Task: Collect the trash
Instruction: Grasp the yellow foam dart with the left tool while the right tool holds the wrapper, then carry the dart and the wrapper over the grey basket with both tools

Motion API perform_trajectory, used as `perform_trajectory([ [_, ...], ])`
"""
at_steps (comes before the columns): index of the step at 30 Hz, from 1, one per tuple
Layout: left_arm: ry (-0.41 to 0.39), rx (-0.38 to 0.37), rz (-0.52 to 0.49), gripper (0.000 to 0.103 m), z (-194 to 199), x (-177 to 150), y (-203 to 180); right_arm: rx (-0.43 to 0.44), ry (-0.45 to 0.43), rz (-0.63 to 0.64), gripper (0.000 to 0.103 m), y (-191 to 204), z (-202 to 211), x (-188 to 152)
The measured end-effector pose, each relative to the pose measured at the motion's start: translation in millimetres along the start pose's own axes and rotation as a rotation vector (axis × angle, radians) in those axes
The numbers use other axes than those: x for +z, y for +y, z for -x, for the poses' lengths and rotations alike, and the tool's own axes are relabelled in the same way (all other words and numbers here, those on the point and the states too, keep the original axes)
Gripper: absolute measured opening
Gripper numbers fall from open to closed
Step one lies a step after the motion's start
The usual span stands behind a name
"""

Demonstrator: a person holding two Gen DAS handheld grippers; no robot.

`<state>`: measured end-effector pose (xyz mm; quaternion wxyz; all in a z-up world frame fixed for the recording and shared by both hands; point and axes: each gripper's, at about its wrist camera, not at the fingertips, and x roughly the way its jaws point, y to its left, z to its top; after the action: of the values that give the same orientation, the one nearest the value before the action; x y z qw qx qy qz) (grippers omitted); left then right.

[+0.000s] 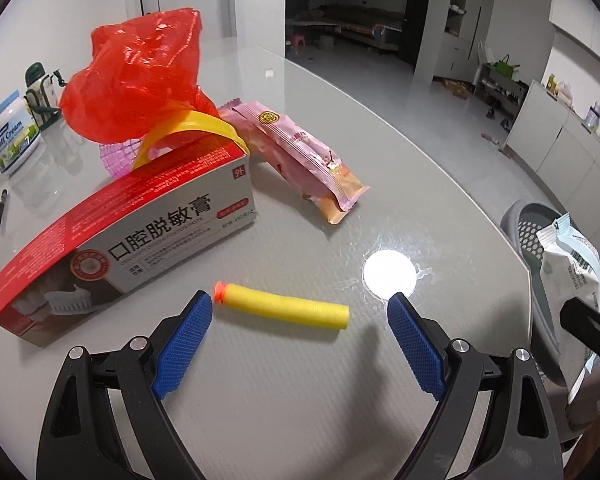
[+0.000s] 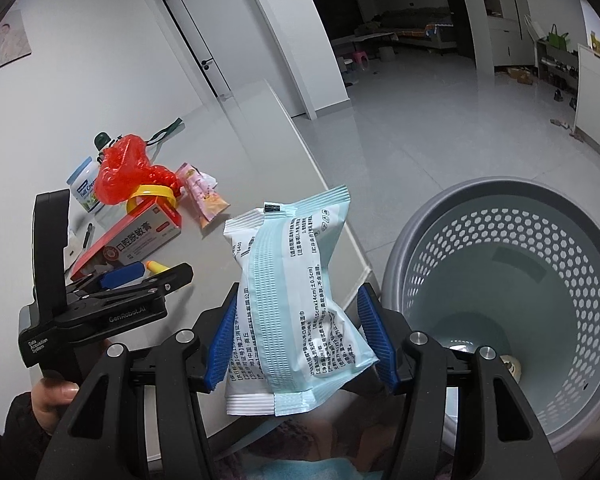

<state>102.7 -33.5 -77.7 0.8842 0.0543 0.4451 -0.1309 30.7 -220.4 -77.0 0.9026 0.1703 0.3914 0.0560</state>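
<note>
A yellow foam dart (image 1: 284,305) with an orange tip lies on the grey table (image 1: 260,380), just beyond my left gripper (image 1: 300,304), whose blue pads stand wide open on either side of it without touching. Behind it lie a red and white toothpaste box (image 1: 140,224), a pink snack wrapper (image 1: 300,156) and a red plastic bag (image 1: 140,76). My right gripper (image 2: 300,324) is shut on a pale blue and white packet (image 2: 292,304), held upright over the table's edge, left of the grey perforated bin (image 2: 508,304). The left gripper (image 2: 140,276) shows there too.
A white milk powder tub (image 1: 10,136), a green-capped bottle (image 1: 40,88) and a pen (image 1: 1,208) stand at the table's far left. A yellow ring (image 1: 188,132) and pink netting sit behind the box. The bin (image 1: 540,248) stands off the table's right edge with something small at its bottom.
</note>
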Motion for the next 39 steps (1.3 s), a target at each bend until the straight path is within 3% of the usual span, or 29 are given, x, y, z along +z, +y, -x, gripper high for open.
perform_trajectory([
  [7,0.009,-0.021,-0.022,0.062,-4.5,2.4,-0.5,0.005,0.007,-0.007,0.056,-1.0,-4.1,0.9],
  [15,0.002,-0.053,-0.041,0.019,3.6,-5.9,-1.7,-0.005,-0.002,0.002,0.056,5.1,-0.2,1.7],
  [17,0.005,-0.067,-0.029,0.013,5.1,-7.9,0.9,-0.004,-0.002,0.004,0.056,6.2,0.0,1.4],
  [29,-0.035,-0.081,-0.039,0.013,27.7,-18.7,-9.9,-0.014,-0.008,0.018,0.056,11.8,6.4,0.2],
  [39,-0.07,-0.175,-0.13,0.013,39.1,-4.9,-60.6,-0.083,-0.028,-0.036,0.056,-14.7,22.7,-3.3],
])
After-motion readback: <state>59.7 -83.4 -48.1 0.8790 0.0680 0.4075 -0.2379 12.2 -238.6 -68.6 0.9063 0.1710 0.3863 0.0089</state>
